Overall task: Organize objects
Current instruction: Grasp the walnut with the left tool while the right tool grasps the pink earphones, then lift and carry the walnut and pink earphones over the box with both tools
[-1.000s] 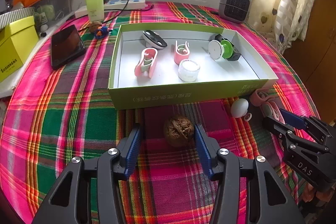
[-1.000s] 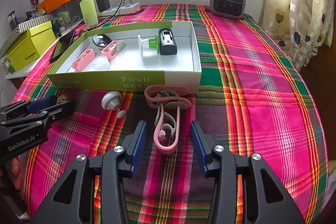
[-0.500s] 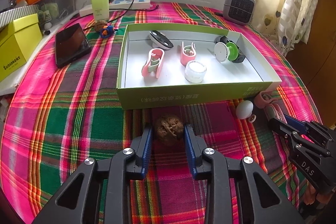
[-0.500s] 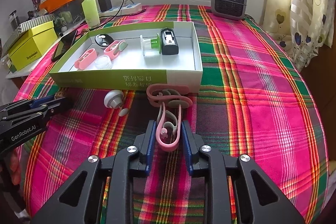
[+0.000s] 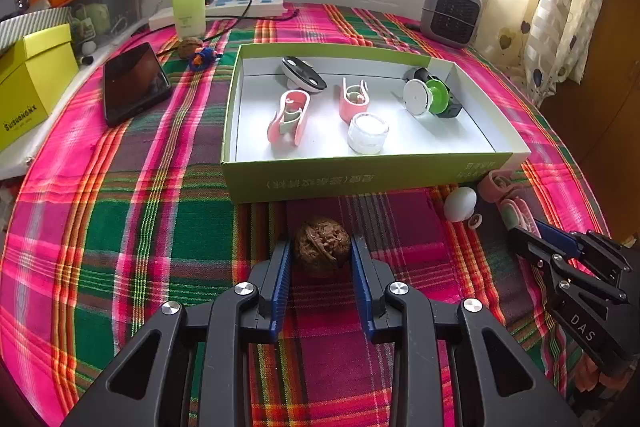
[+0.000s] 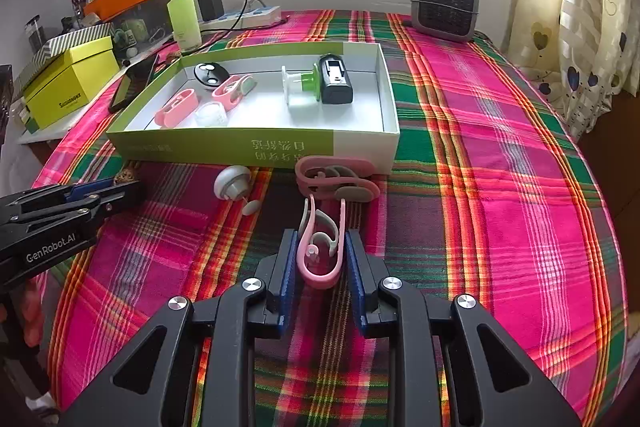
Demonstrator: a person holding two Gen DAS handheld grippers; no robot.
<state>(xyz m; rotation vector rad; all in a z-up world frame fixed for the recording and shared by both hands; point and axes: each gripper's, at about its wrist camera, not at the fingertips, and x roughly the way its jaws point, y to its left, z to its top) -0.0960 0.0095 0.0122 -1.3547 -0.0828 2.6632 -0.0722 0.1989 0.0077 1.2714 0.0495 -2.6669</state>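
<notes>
Left gripper (image 5: 321, 259): fingers closed against the sides of the walnut (image 5: 322, 247), which sits on the bench just near of the green box (image 5: 360, 179). Right gripper (image 6: 321, 259): fingers bracket the pink clip (image 6: 322, 251) lying flat; firm contact cannot be confirmed. Both items lie outside the box, judged positioned for transfer into it with the sorted pieces.
</notes>
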